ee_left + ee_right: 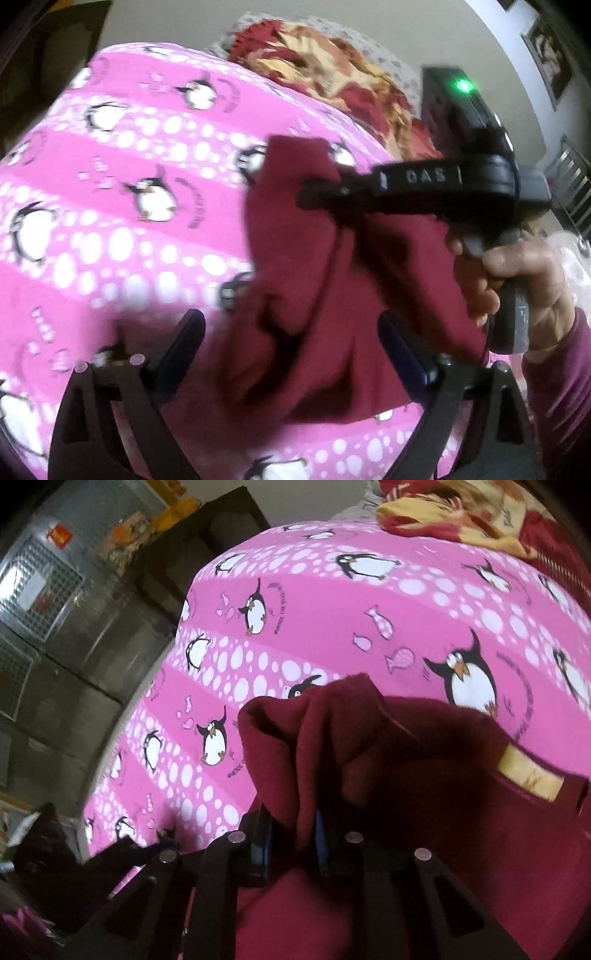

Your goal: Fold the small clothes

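A small maroon garment hangs bunched above a pink penguin-print bedsheet. My left gripper is open, its fingers wide apart on either side of the hanging cloth, not pinching it. My right gripper is shut on a fold of the maroon garment, which shows a yellow label. In the left wrist view the right gripper comes in from the right, held by a hand, its tip in the cloth's upper edge.
A red and yellow patterned blanket lies bunched at the far side of the bed, also in the right wrist view. Metal cabinets stand beyond the bed's left edge. A dark object sits low left.
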